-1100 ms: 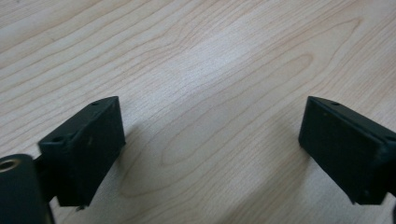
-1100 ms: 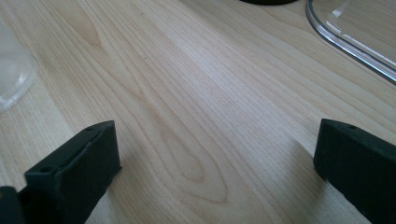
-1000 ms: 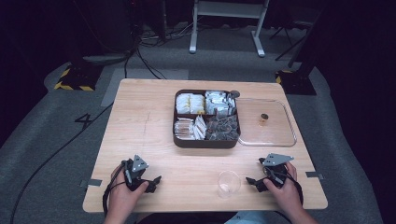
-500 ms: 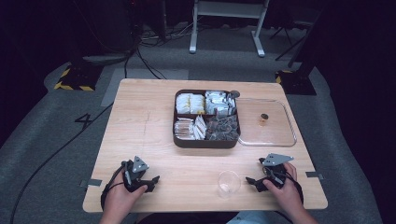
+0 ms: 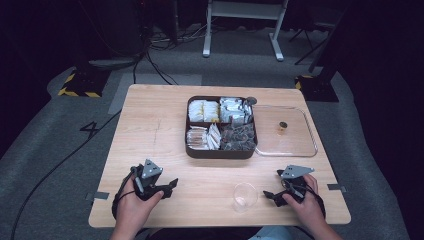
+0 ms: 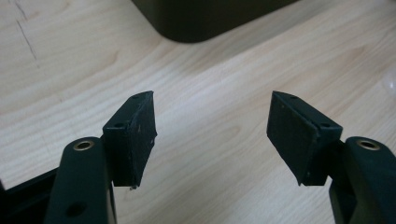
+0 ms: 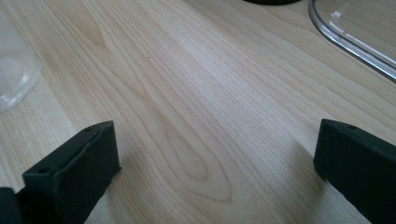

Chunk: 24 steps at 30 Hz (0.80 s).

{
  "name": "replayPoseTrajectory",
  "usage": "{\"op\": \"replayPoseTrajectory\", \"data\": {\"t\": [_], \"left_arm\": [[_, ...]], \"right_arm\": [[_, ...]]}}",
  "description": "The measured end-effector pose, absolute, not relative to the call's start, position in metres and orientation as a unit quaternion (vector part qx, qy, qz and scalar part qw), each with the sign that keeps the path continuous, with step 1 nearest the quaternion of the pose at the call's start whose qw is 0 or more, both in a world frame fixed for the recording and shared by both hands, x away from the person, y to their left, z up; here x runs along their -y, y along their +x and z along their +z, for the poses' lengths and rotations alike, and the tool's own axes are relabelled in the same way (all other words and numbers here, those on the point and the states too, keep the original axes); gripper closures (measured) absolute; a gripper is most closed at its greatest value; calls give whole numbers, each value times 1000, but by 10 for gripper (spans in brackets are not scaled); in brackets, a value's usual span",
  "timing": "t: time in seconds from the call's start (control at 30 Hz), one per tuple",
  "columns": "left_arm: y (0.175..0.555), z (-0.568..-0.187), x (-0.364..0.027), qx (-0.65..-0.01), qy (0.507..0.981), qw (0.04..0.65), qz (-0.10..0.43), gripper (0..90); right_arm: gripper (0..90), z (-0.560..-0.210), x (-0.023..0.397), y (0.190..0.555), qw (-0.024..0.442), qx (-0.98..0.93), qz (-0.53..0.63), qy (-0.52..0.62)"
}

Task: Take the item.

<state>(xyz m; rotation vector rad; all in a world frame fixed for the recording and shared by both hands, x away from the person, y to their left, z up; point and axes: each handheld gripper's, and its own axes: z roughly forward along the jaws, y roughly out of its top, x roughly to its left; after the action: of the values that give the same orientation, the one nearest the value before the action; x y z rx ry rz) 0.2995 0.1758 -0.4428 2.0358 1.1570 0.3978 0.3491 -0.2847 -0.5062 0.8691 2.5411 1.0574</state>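
On the near left of the wooden table, the left gripper is held in the person's left hand; its jaws have just been closing partway, yet they stand apart with nothing between them, bare wood showing in the gap in the left gripper view. Far of centre sits a dark compartment tray with yellow packets and silver packets in its far sections, pale sachets and dark pieces in its near ones. A clear plastic cup stands near the front edge, just left of the right gripper, whose jaws are released and wide over bare wood. A clear lid lies flat, touching the tray's right side.
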Motion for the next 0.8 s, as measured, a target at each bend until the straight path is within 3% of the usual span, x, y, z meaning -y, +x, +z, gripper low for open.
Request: {"op": "replayPoseTrajectory", "data": {"t": [0.37,0.8], "left_arm": [[314,-425,-160,-443,789,393,164,341],[347,-407,-141,-444,766,426,182,273]], "right_arm": [[1,-506,285,349,127,-873,363,299],[2,-506,285,349,128,-873,363,299]]}}
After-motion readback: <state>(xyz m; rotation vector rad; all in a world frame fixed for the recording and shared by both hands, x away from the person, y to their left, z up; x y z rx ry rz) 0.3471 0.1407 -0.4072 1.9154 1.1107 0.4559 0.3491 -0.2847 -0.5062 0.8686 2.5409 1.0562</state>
